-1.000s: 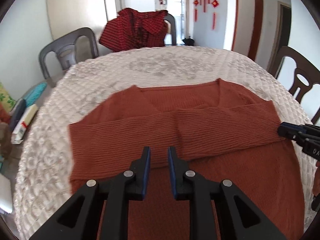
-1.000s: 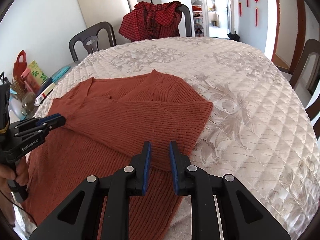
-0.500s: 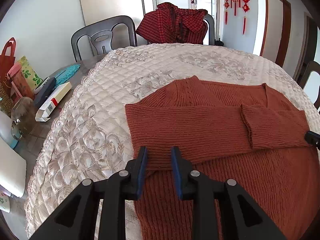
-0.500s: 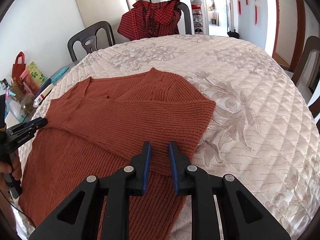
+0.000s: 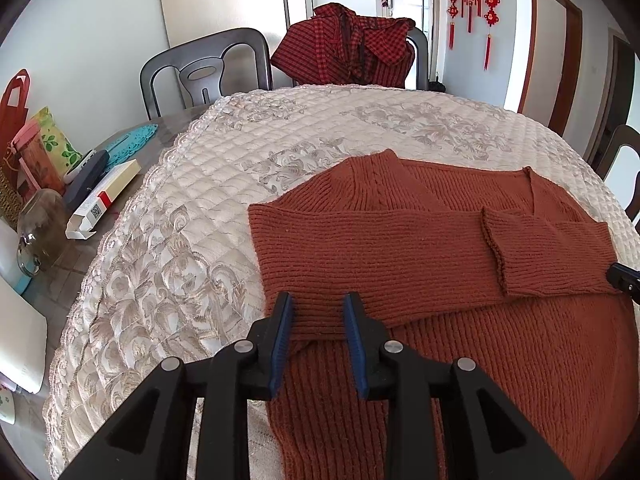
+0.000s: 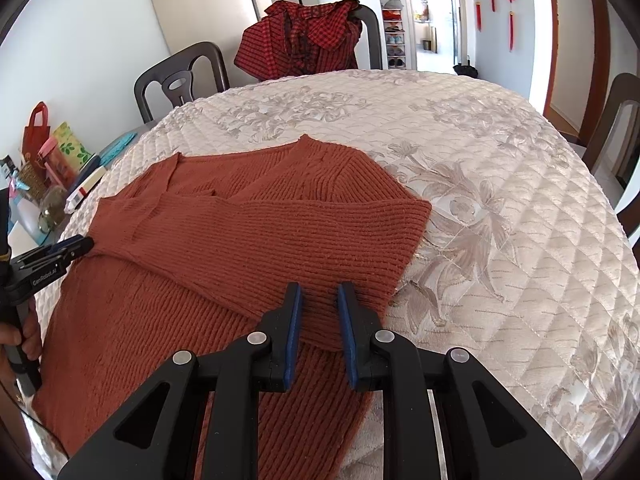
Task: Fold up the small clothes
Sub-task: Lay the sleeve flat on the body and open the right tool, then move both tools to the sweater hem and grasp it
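Note:
A rust-brown knitted sweater [image 5: 400, 248] lies flat on the quilted cream table cover [image 5: 180, 240], both sleeves folded across its chest. My left gripper [image 5: 318, 298] hovers over the lower edge of the folded sleeve near the sweater's left side. Its jaws stand apart and their pads press on nothing. My right gripper [image 6: 320, 288] is over the same sleeve band of the sweater [image 6: 240, 240] near its right side, also with a gap between the pads and knit showing through it. Each gripper appears in the other's view: the right gripper [image 5: 624, 282] and the left gripper [image 6: 80, 244], held by a hand [image 6: 28, 340].
A red checked garment [image 5: 348, 48] hangs over a far chair, with a dark chair [image 5: 200, 72] beside it and another chair [image 6: 616, 128] at the right. Left of the cover lie a box [image 5: 104, 200], a glass jar [image 5: 40, 232] and bags.
My left gripper has shifted left along the sweater to its left side, and its jaws have spread a little wider. The right gripper has stayed where it was.

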The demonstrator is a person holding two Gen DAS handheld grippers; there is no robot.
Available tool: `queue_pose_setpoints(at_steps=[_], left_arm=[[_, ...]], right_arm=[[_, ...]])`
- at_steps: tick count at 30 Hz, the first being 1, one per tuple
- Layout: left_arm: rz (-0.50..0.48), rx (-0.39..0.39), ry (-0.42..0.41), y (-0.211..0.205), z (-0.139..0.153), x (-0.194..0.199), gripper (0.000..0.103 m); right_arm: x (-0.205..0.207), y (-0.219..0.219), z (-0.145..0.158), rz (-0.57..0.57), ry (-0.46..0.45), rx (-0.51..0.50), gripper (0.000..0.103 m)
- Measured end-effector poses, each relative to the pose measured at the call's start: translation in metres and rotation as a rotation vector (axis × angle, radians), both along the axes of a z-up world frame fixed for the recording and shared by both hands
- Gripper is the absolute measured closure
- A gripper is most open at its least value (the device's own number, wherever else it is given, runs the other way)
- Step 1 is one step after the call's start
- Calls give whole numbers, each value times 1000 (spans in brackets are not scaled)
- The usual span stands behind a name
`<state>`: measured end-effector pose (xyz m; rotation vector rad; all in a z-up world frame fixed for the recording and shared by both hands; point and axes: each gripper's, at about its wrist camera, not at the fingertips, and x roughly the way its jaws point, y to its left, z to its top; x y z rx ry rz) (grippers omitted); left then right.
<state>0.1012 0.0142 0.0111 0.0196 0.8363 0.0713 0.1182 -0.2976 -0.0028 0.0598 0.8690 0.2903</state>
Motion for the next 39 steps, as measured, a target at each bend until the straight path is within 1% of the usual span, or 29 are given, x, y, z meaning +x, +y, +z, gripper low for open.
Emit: queue_pose_setpoints(at_steps=[6, 9, 14, 15, 17, 18, 20, 24, 30, 33, 35, 37, 39], left_arm=[[-2, 8, -4, 1, 2, -3, 73], [1, 9, -5, 2, 5, -10, 73], [4, 17, -13, 2, 11, -25, 73], [4, 16, -16, 2, 12, -28, 73], [3, 14, -20, 1, 14, -34, 73], [0, 14, -23, 0, 15, -38, 72], [-5, 15, -27, -1, 17, -44, 68], [-15, 11, -28, -3, 17, -58, 64], [-24, -43, 2, 6, 7, -80, 61], [-34, -106, 34, 14, -1, -92, 61], [-44, -146, 49, 18, -5, -100, 61], [-48, -166, 47, 20, -7, -110, 61], [-50, -177, 40, 21, -6, -120, 61]], right_arm=[[-1, 0, 0, -12, 5, 8, 84], [-4, -1, 2, -28, 10, 25, 81], [-18, -1, 9, -11, -4, 33, 76], [-21, -1, 10, -7, -4, 36, 75], [-27, 0, 12, -3, 0, 40, 67], [-31, -1, 12, 0, 2, 40, 64], [-37, 0, 13, 8, -1, 40, 64], [-52, -2, 14, 19, 6, 51, 64], [-73, -3, 4, 42, 63, 78, 64], [-86, -4, 1, 54, 71, 96, 64], [-95, -6, 1, 58, 81, 129, 64], [-103, -6, 0, 63, 90, 154, 64], [-113, -6, 0, 67, 89, 157, 64]])
